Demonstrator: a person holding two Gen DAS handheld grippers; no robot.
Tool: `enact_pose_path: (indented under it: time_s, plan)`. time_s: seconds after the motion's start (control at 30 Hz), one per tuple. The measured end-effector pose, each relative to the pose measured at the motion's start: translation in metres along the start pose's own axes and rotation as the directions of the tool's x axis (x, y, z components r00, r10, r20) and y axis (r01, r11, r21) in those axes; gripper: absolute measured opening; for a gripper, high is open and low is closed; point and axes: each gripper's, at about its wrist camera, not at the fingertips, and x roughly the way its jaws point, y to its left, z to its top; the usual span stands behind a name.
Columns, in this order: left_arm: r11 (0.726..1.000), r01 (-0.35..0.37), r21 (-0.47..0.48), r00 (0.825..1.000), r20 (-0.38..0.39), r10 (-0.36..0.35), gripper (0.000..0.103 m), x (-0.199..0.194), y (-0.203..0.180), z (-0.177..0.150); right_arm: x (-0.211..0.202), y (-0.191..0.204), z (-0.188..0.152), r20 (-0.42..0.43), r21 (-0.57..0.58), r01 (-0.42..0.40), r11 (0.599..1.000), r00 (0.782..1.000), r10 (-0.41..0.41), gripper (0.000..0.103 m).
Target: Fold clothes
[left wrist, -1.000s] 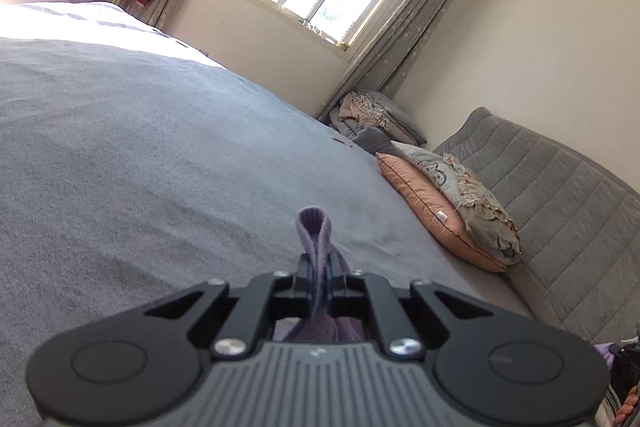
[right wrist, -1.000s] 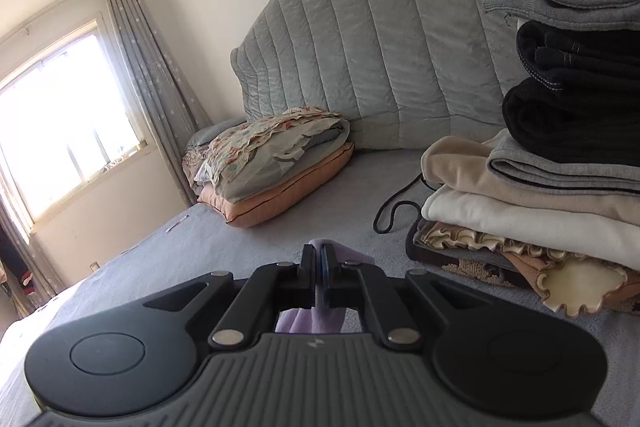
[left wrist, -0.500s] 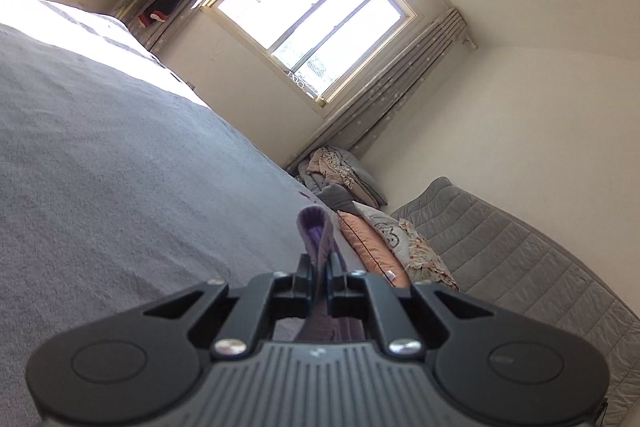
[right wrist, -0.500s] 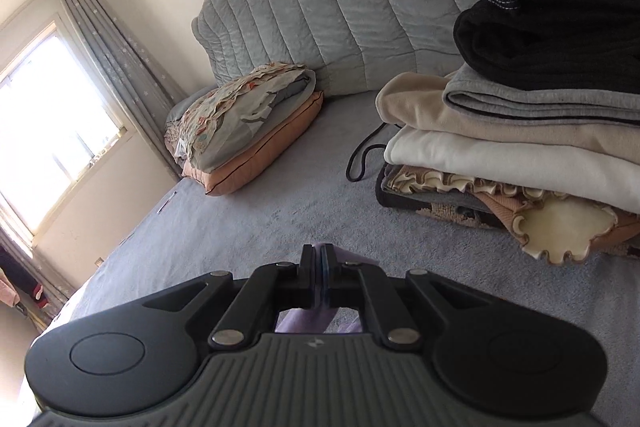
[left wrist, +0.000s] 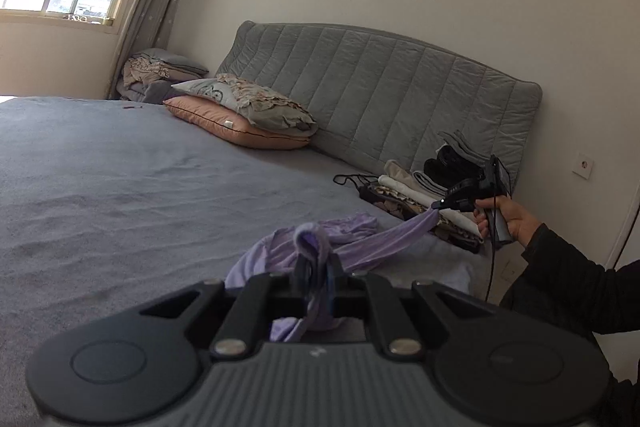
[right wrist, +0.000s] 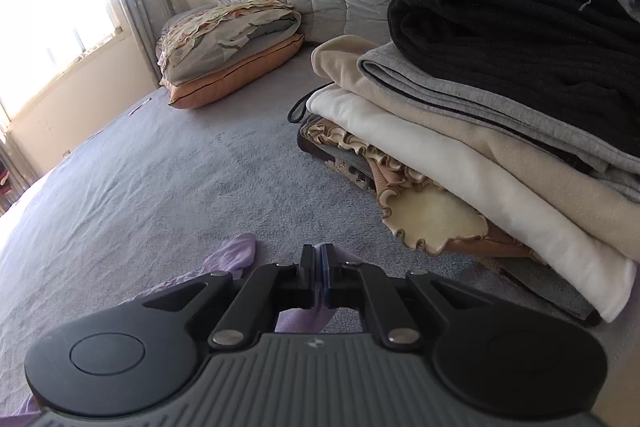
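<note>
A lilac garment [left wrist: 360, 239] is stretched over the grey bed between both grippers. My left gripper [left wrist: 316, 271] is shut on one bunched end, which sticks up between its fingers. The other end runs to the right, where my right gripper [left wrist: 436, 205], held in a person's hand [left wrist: 508, 221], is shut on it. In the right wrist view, the right gripper [right wrist: 319, 267] is shut with lilac cloth [right wrist: 232, 257] showing below and to its left, low over the bed beside a stack of folded clothes [right wrist: 480, 115].
The folded stack [left wrist: 424, 187] lies at the bed's right end against a grey quilted headboard [left wrist: 380, 87]. Pillows [left wrist: 240, 115] lie further along the headboard. More laundry [left wrist: 160, 75] is piled by the curtain under the window. A black cord [left wrist: 352, 181] lies next to the stack.
The left view has swung from the window round to the headboard, so the right gripper and the stretched garment show. The right gripper has sunk toward the bed, closer to the folded stack.
</note>
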Motion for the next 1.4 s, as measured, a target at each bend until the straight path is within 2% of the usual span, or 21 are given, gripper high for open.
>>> enact_pose_path:
  time_s: [0.17, 0.23, 0.3, 0.37, 0.47, 0.5, 0.53, 0.57, 0.7, 0.73, 0.77, 0.8, 0.9, 0.97, 1.03, 1.07, 1.1, 1.13, 1.17, 1.3, 1.4]
  plan:
    - [0.998, 0.054, 0.016, 0.998, -0.044, -0.053, 0.018, 0.003, -0.004, 0.002, -0.009, 0.001, 0.001, 0.048, -0.039, 0.100, 0.994, 0.994, -0.098, 0.007]
    - [0.999, 0.040, 0.003, 0.999, -0.021, -0.040, 0.034, -0.002, -0.001, 0.004, -0.003, -0.003, -0.001, 0.018, -0.029, 0.112, 0.993, 0.994, -0.112, 0.007]
    - [1.000, 0.021, -0.003, 0.999, 0.033, -0.021, 0.071, -0.015, -0.004, 0.005, 0.002, -0.007, -0.001, -0.007, 0.001, 0.089, 0.996, 0.996, -0.089, 0.007]
    - [1.000, 0.004, -0.022, 0.996, 0.088, -0.002, 0.090, -0.024, -0.006, 0.008, 0.005, -0.001, -0.002, -0.023, -0.018, 0.060, 0.998, 0.998, -0.060, 0.008]
    - [0.984, -0.116, -0.137, 0.989, 0.076, 0.127, 0.099, -0.015, 0.003, 0.016, 0.013, 0.021, -0.007, -0.066, -0.086, 0.024, 0.996, 0.997, -0.030, 0.024]
    - [0.954, -0.205, -0.220, 0.977, 0.021, 0.214, 0.099, -0.005, 0.010, 0.019, 0.015, 0.026, -0.009, -0.077, -0.094, 0.007, 0.996, 0.997, -0.014, 0.031]
    - [0.923, -0.254, -0.288, 0.966, -0.023, 0.259, 0.099, 0.003, 0.017, 0.019, 0.020, 0.033, -0.010, -0.091, -0.090, -0.017, 0.996, 0.996, 0.009, 0.033]
    - [0.874, -0.291, -0.388, 0.956, -0.082, 0.282, 0.099, 0.014, 0.030, 0.015, 0.024, 0.040, -0.011, -0.106, -0.085, -0.041, 0.996, 0.994, 0.032, 0.035]
    - [0.776, -0.280, -0.566, 0.960, -0.145, 0.241, 0.099, 0.047, 0.067, -0.025, 0.046, 0.061, -0.015, -0.169, -0.095, -0.085, 0.992, 0.983, 0.068, 0.042]
    - [0.694, -0.387, -0.607, 0.922, -0.266, 0.281, 0.098, 0.061, 0.080, -0.033, 0.054, 0.067, -0.016, -0.183, -0.110, -0.092, 0.990, 0.981, 0.071, 0.044]
    - [0.657, -0.459, -0.598, 0.888, -0.337, 0.314, 0.097, 0.071, 0.086, -0.034, 0.063, 0.071, -0.016, -0.190, -0.118, -0.101, 0.988, 0.979, 0.077, 0.045]
    - [0.657, -0.475, -0.585, 0.879, -0.348, 0.325, 0.097, 0.077, 0.090, -0.034, 0.071, 0.073, -0.017, -0.195, -0.119, -0.104, 0.987, 0.978, 0.080, 0.046]
    - [0.647, -0.453, -0.614, 0.891, -0.343, 0.299, 0.097, 0.093, 0.098, -0.033, 0.102, 0.082, -0.010, -0.226, -0.094, -0.061, 0.994, 0.973, 0.038, 0.046]
    - [0.654, -0.457, -0.602, 0.888, -0.344, 0.304, 0.097, 0.105, 0.096, -0.032, 0.119, 0.089, -0.007, -0.227, -0.101, -0.054, 0.993, 0.973, 0.030, 0.046]
    - [0.660, -0.503, -0.558, 0.861, -0.388, 0.328, 0.094, 0.118, 0.093, -0.034, 0.137, 0.100, -0.009, -0.252, -0.162, -0.040, 0.986, 0.968, -0.002, 0.046]
    - [0.661, -0.526, -0.535, 0.847, -0.401, 0.350, 0.077, 0.122, 0.091, -0.035, 0.147, 0.106, -0.011, -0.268, -0.204, -0.034, 0.978, 0.963, -0.023, 0.045]
    - [0.660, -0.525, -0.538, 0.848, -0.393, 0.354, 0.046, 0.123, 0.091, -0.033, 0.152, 0.111, -0.013, -0.269, -0.243, -0.027, 0.970, 0.962, -0.041, 0.031]
    - [0.659, -0.523, -0.540, 0.850, -0.386, 0.359, 0.026, 0.124, 0.091, -0.031, 0.156, 0.118, -0.015, -0.253, -0.293, -0.012, 0.956, 0.965, -0.065, 0.010]
    - [0.658, -0.522, -0.543, 0.851, -0.378, 0.363, 0.005, 0.124, 0.091, -0.028, 0.155, 0.122, -0.014, -0.238, -0.303, -0.007, 0.953, 0.969, -0.069, 0.010]
    - [0.661, -0.512, -0.549, 0.859, -0.311, 0.407, 0.004, 0.112, 0.099, -0.006, 0.131, 0.138, 0.004, -0.089, -0.281, -0.082, 0.956, 0.994, 0.059, 0.008]
    - [0.671, -0.481, -0.564, 0.861, -0.159, 0.484, 0.000, 0.080, 0.111, 0.033, 0.103, 0.148, 0.022, 0.119, -0.290, -0.106, 0.951, 0.982, 0.146, 0.008]
